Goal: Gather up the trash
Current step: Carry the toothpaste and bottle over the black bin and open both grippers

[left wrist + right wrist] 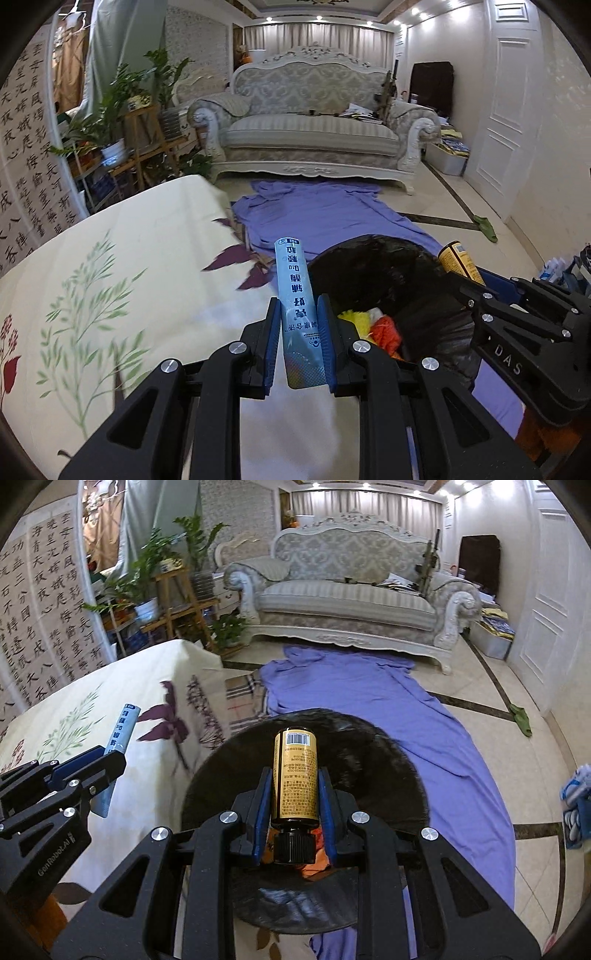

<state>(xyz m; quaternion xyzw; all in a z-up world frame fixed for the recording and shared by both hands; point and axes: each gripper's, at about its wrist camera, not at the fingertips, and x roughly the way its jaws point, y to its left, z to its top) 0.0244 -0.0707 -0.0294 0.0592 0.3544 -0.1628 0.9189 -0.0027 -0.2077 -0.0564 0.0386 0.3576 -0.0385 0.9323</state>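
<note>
My left gripper point(298, 308) is shut on a light blue printed sachet point(295, 291) that sticks out forward between its blue pads, over the edge of a cream flowered tablecloth point(110, 277). My right gripper point(294, 779) is shut on a gold-labelled brown bottle point(295, 775) with a black cap, held above the mouth of a black trash bag point(369, 760). Yellow and orange scraps point(373, 325) lie inside the black trash bag point(373, 269). The right gripper point(465, 284) shows at the left wrist view's right edge with the bottle point(458, 260); the left gripper point(107, 757) and sachet point(123, 727) show at far left of the right wrist view.
A purple sheet point(369, 694) is spread on the tiled floor in front of a pale ornate sofa point(351, 598). Potted plants on wooden stands point(166, 587) stand at the left. A green rag point(521, 718) lies on the floor at right. White doors point(546, 602) line the right wall.
</note>
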